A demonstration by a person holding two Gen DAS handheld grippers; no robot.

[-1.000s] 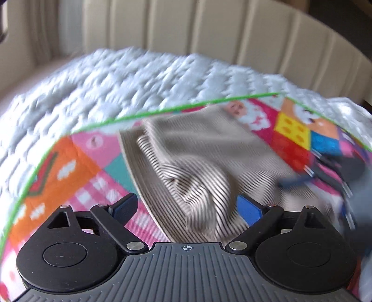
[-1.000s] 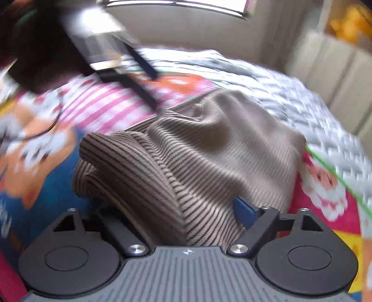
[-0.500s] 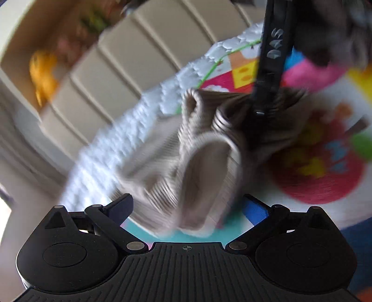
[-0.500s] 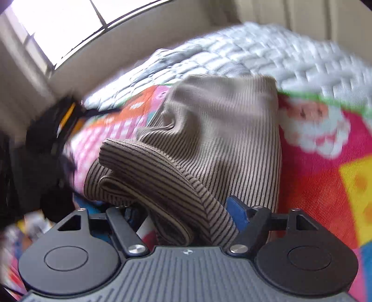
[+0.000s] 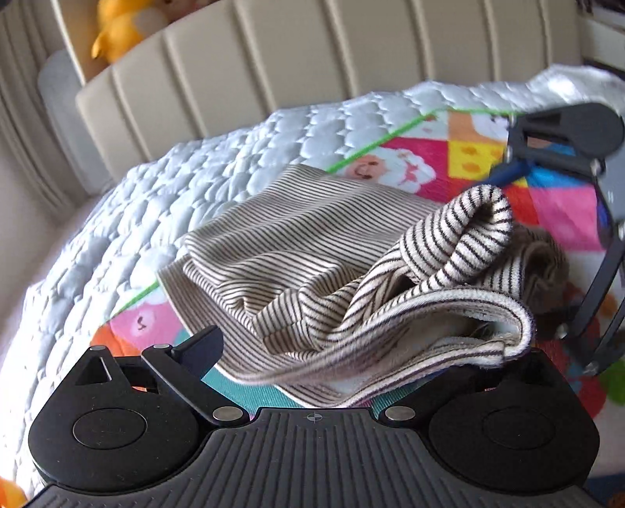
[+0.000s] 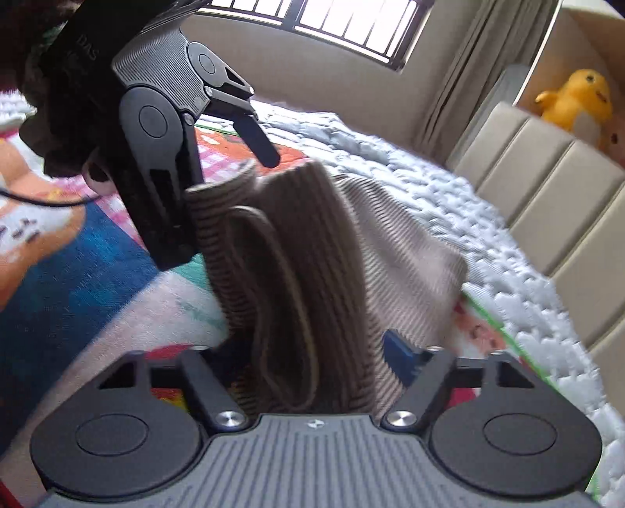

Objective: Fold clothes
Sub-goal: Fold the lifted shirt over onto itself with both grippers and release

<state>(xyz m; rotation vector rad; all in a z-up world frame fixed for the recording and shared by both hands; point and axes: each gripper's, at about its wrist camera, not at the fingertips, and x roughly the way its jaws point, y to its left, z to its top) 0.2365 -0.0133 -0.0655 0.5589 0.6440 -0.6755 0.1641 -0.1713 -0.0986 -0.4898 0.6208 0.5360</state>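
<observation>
A beige, dark-striped garment (image 5: 297, 234) lies half bunched on a colourful play mat (image 5: 554, 211). My left gripper (image 5: 351, 347) is wide open and still opening. A thick folded edge of the garment drapes between its jaws and hides the right finger. Its pads do not press on the cloth. My right gripper (image 6: 312, 347) is closing on an upright bundle of the garment (image 6: 297, 273), and the blue pad (image 6: 398, 347) touches the cloth. In the left wrist view the right gripper (image 5: 547, 250) straddles the raised fold. The left gripper (image 6: 218, 187) hangs just beyond the bundle.
The mat lies on a white quilted bedspread (image 5: 164, 203) with a beige padded headboard (image 5: 312, 70) behind it. A yellow plush toy (image 6: 574, 101) sits on a shelf above. A window (image 6: 336, 27) and curtain are at the back.
The left wrist view has swung and rolled back towards the headboard. The right jaws have narrowed around the bundle, which now stands more upright. The left gripper now sits close over the bundle's far end.
</observation>
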